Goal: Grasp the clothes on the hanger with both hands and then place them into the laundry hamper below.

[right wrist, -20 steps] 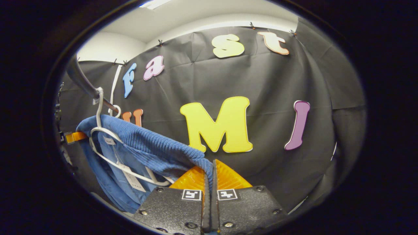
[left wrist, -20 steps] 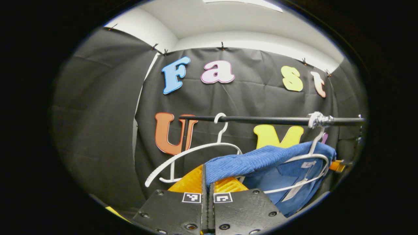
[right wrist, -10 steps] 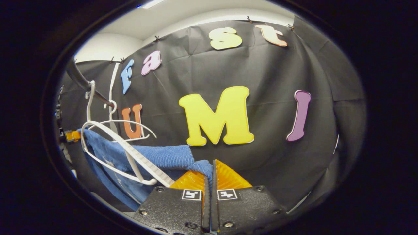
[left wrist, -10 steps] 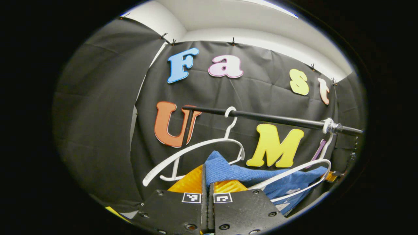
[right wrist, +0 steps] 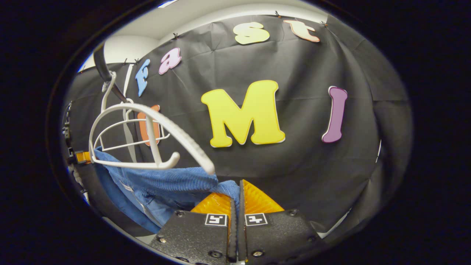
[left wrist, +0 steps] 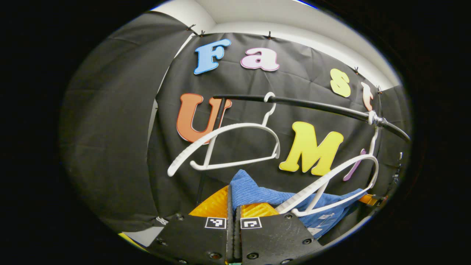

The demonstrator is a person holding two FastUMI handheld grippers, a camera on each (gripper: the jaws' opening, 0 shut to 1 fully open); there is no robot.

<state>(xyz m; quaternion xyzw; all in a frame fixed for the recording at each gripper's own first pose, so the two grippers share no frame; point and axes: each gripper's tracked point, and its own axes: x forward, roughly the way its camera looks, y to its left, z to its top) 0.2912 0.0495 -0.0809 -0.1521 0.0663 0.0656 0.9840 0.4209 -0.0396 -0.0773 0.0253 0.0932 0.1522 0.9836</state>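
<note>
A blue ribbed garment (left wrist: 257,193) stretches between both grippers, hanging below the hangers. My left gripper (left wrist: 233,200) is shut on one end of it. My right gripper (right wrist: 235,197) is shut on the other end of the garment (right wrist: 173,182). The white hanger (left wrist: 331,184) that carried it hangs bare from the black rail (left wrist: 316,106), just above the cloth; the same hanger (right wrist: 147,136) is at the left in the right gripper view. In the left gripper view the other gripper (left wrist: 369,199) peeks out at the far right, behind the cloth.
A second bare white hanger (left wrist: 228,145) hangs farther left on the rail. The rail's upright post (left wrist: 209,147) stands behind it. A tag (left wrist: 323,216) hangs on the garment. The black cloth wall closes off the back and both sides.
Both grippers have moved down with the blue garment. It has slid off the white hanger, which now hangs bare above the cloth. The rail sits higher in both views.
</note>
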